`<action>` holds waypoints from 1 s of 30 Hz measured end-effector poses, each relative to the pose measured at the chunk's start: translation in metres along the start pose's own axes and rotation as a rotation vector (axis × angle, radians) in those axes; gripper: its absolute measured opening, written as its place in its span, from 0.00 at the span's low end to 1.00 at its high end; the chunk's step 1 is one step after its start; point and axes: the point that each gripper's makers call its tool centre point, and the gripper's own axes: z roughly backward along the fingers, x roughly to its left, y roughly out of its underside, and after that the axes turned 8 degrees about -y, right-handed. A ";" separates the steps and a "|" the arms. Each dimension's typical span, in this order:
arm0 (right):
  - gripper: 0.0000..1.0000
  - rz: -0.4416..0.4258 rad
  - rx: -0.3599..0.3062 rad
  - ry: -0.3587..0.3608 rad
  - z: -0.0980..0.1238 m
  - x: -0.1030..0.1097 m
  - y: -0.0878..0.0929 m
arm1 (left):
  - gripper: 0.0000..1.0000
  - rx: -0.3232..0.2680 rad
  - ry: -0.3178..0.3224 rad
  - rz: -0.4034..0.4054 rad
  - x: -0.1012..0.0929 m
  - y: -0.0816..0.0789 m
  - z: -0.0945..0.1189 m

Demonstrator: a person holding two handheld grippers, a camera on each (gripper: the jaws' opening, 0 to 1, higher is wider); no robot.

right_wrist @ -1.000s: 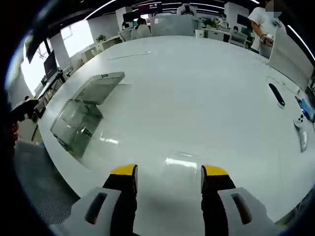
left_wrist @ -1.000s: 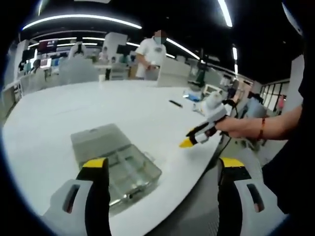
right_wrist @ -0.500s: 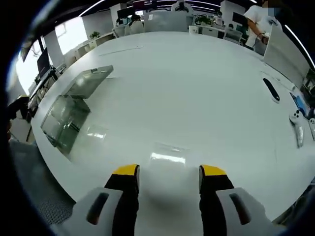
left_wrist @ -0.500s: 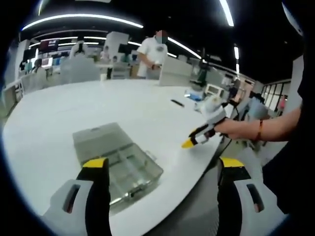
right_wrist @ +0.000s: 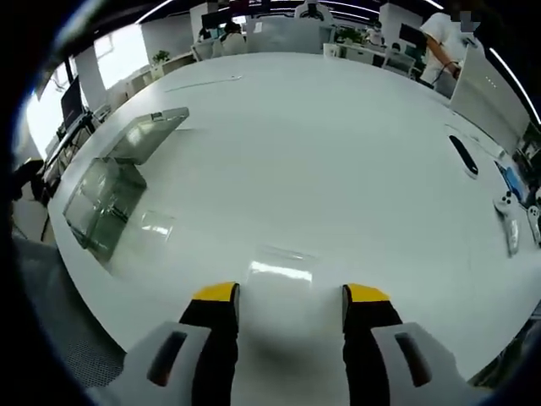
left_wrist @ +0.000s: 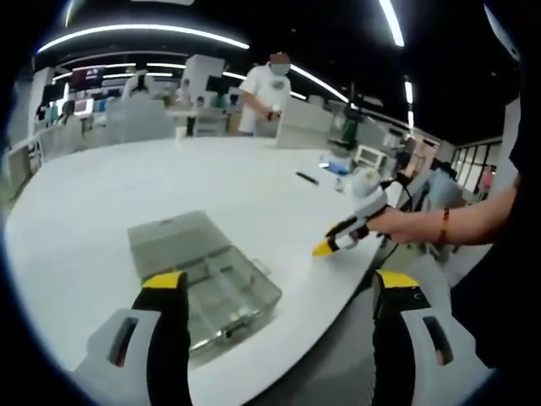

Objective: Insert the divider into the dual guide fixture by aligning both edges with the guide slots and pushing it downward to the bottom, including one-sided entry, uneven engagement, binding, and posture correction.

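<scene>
smooth glossy white tabletop (right_wrist: 338, 144) mirroring the ceiling lights, clear see-through plastic fixture box (left_wrist: 207, 275) with a frosted lid, thin transparent glossy divider (right_wrist: 281, 266), matt yellow-tipped jaws

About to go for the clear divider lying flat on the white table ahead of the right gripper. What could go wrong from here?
1. The clear divider is thin, flat and glossy; the open right gripper may slide over it rather than pinch it.
2. The clear plastic box with its lid open sits at the white table edge; a hard push could slide it off.
3. Its transparent slots are hard to see, so one-sided entry seems likely.
</scene>
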 end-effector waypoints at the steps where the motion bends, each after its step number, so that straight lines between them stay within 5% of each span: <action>1: 0.45 -0.003 -0.003 -0.002 0.000 0.000 0.000 | 0.89 0.001 0.003 0.000 -0.001 0.000 0.000; 13: 0.30 0.022 0.017 -0.019 -0.003 0.011 -0.002 | 0.88 -0.025 0.013 0.020 -0.005 0.000 -0.002; 30: 0.27 -0.013 -0.025 -0.018 0.000 0.011 0.001 | 0.87 -0.031 0.019 0.036 -0.004 -0.001 -0.002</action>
